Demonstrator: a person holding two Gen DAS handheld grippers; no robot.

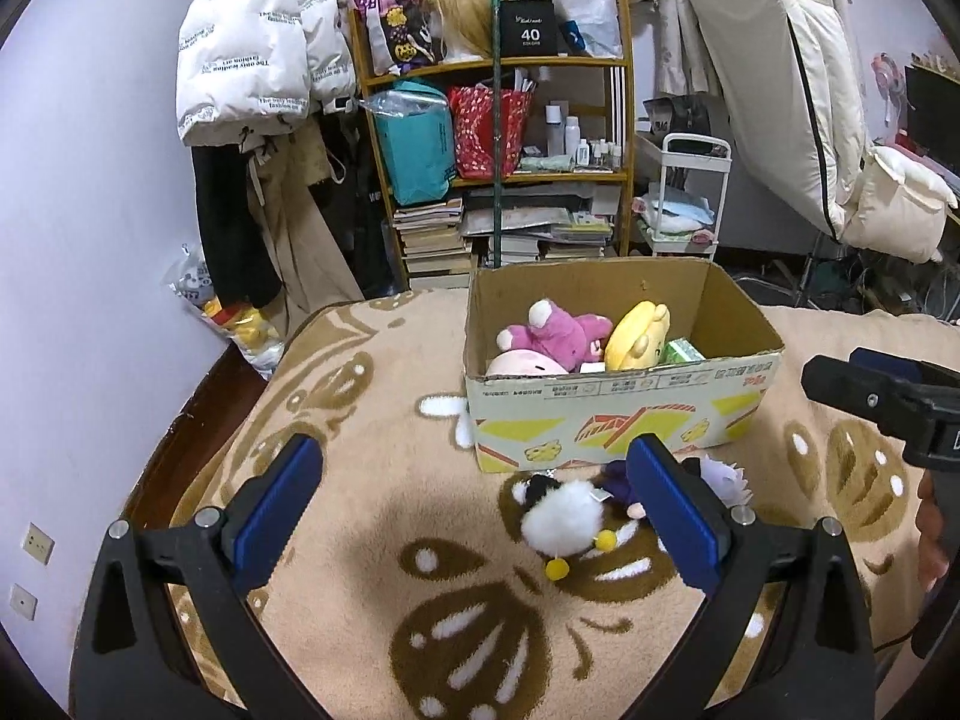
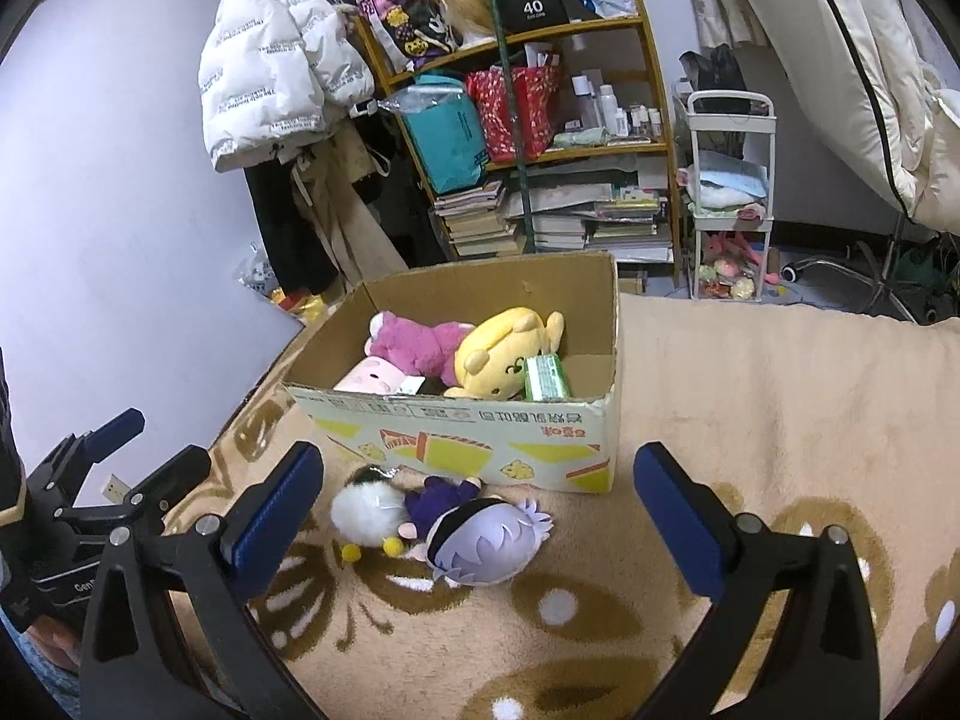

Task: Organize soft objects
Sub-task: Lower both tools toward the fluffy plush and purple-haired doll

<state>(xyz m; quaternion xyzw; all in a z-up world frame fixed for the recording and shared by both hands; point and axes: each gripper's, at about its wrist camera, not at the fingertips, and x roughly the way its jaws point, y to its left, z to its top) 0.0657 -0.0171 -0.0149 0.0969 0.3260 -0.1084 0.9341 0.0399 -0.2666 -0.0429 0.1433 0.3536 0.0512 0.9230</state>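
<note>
The right wrist view is showing a purple-haired doll [image 2: 480, 540] whole, while in the left wrist view the left gripper's [image 1: 474, 516] finger is hiding most of it. Beside the doll, a fluffy white toy [image 2: 367, 510] with two yellow pompoms is lying on the blanket [image 2: 750, 396], just in front of the cardboard box [image 2: 480, 441]. Three plush toys are sitting inside the box: one pink [image 2: 420, 339], one yellow [image 2: 501, 351], one pale pink [image 2: 375, 378]. Both the left gripper and the right gripper [image 2: 477, 519] are hovering wide open, holding nothing.
</note>
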